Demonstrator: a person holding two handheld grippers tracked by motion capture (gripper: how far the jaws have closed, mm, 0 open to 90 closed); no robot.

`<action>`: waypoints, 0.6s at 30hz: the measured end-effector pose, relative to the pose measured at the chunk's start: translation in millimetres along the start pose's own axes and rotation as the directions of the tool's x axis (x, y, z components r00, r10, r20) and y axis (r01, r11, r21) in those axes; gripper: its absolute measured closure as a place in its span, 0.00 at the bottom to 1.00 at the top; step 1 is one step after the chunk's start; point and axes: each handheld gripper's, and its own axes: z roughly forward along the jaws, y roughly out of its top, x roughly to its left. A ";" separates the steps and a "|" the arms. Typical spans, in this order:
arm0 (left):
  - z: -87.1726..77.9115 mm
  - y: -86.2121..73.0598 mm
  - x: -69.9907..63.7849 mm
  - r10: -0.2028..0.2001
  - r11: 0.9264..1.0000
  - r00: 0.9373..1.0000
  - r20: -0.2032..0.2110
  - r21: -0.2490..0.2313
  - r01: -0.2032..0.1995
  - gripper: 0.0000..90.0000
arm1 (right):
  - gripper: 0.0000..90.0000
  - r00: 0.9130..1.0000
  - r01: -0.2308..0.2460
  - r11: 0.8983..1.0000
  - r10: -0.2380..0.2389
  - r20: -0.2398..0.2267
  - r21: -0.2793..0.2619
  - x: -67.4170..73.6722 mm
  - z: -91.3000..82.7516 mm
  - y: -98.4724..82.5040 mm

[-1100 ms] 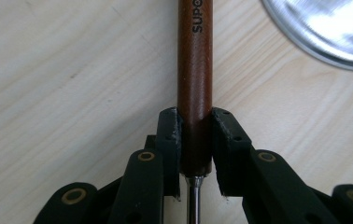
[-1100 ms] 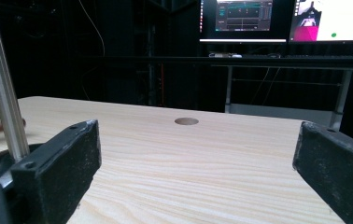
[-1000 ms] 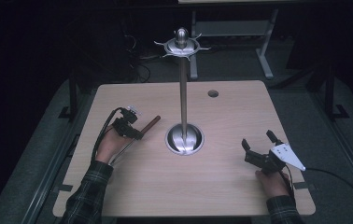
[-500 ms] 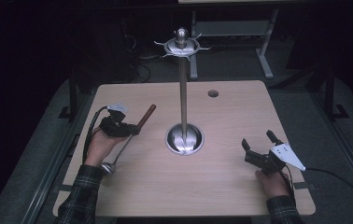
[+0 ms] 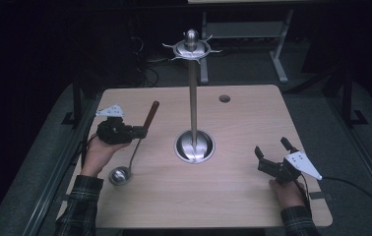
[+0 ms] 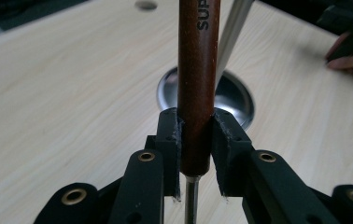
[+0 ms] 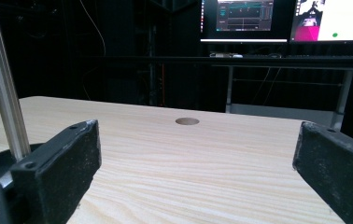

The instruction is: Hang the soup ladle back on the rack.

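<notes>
Ladle (image 5: pixel 134 147), clamped by its wooden handle in the left gripper (image 5: pixel 137 132), has tilted up since a second ago (right gripper (image 5: pixel 271 154) gapes, idle), probably bound for the stand (image 5: pixel 193 88) at three o'clock.

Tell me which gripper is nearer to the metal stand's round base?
Left. The left gripper, shut on the ladle, is just left of the base; the open right gripper sits farther off, to its right.
</notes>
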 end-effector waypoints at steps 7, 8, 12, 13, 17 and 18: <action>-8.4 11.3 -12.4 0.043 0.998 0.999 0.015 -0.039 -0.042 0.83 | 0.00 1.000 0.000 1.000 0.000 0.001 0.000 0.1 -0.1 0.0; -9.1 12.7 -13.8 0.049 0.998 0.999 0.017 -0.042 -0.048 0.83 | 0.00 1.000 0.003 1.000 -0.003 0.001 -0.002 -0.1 0.1 0.0; -11.5 17.6 -19.8 0.062 0.996 0.998 0.027 -0.062 -0.060 0.83 | 0.00 1.000 0.000 1.000 0.000 0.001 -0.001 0.1 0.0 0.0; -11.9 19.0 -21.1 0.065 0.996 0.997 0.030 -0.070 -0.063 0.82 | 0.00 1.000 0.000 1.000 0.000 0.001 0.000 0.1 -0.1 0.0; -14.0 26.9 -27.6 0.073 0.993 0.996 0.041 -0.098 -0.069 0.82 | 0.00 1.000 0.000 1.000 0.000 0.001 0.000 0.0 -0.1 0.0; -14.8 29.1 -29.1 0.080 0.992 0.996 0.039 -0.101 -0.076 0.82 | 0.00 1.000 0.000 1.000 0.000 0.000 0.000 0.0 -0.1 0.0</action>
